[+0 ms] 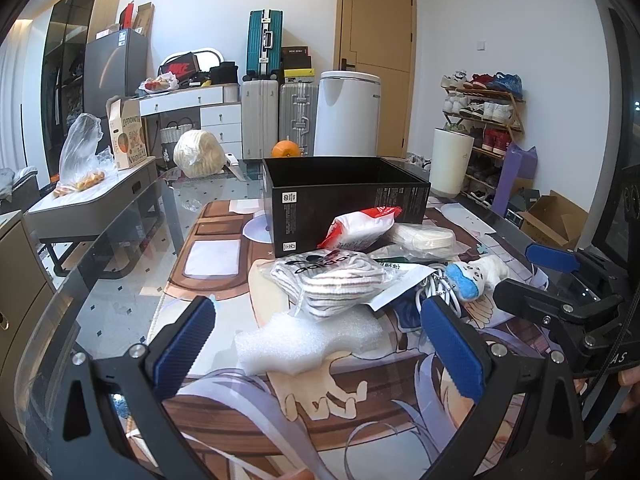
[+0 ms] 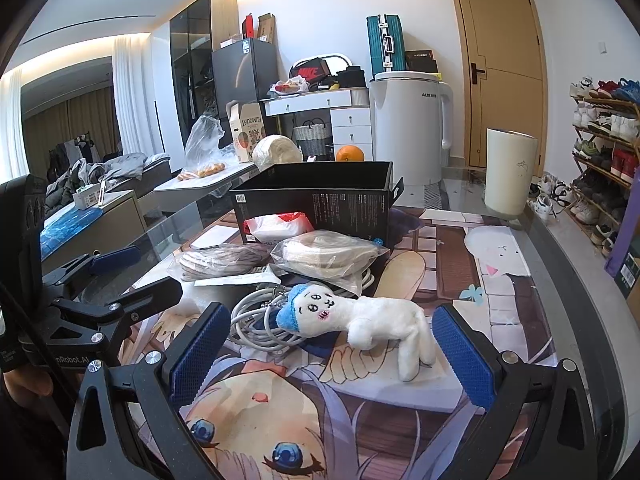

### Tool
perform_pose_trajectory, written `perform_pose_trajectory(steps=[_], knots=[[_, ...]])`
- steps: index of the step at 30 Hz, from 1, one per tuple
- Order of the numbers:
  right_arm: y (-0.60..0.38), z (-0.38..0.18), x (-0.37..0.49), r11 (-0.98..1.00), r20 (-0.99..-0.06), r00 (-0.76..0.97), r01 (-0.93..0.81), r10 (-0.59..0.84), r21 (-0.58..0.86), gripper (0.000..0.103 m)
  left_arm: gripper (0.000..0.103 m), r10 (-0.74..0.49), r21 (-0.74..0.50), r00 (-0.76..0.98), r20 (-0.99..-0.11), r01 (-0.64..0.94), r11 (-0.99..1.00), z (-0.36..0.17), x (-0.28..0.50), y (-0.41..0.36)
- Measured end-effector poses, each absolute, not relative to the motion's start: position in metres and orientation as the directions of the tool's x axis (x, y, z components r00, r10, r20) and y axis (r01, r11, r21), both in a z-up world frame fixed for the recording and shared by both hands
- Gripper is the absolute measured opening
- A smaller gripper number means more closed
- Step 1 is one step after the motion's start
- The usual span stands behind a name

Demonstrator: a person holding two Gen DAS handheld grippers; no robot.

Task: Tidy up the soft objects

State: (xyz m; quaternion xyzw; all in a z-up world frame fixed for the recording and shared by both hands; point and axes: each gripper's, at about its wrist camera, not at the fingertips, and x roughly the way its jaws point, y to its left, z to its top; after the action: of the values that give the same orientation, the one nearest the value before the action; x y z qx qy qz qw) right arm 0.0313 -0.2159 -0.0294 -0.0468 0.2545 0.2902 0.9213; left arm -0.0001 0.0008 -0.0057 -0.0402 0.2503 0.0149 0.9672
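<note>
While nothing is gripped: both claws are held spread.
Left claw (image 1: 318, 334): foam block (image 1: 308, 340) framed between pads, apparently for pickup.
Right claw (image 2: 332, 342): plush toy (image 2: 372, 320) bracketed likewise.
Black box (image 1: 344, 192): set beyond, open, presumably for receiving.

Bare table (image 1: 132, 280) lies open at nine o'clock of the foam block (image 1: 308, 340). At twelve o'clock the sock pack (image 1: 328, 280) and black box (image 1: 340, 196) crowd the way; at three o'clock the white plush (image 2: 360, 320) and cable coil (image 2: 256, 320) block passage
</note>
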Motion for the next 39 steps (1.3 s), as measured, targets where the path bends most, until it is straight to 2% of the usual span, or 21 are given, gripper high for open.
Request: perform_pose_trajectory(steps=[39], knots=[[-0.2176,-0.0327,0.0337,0.826,-0.504,0.692,-0.558,0.517,0.083,0.102,0.103,0.01,-0.078,0.871,-0.492,-0.055,0.995,-0.0068,0.0011,0.0009]])
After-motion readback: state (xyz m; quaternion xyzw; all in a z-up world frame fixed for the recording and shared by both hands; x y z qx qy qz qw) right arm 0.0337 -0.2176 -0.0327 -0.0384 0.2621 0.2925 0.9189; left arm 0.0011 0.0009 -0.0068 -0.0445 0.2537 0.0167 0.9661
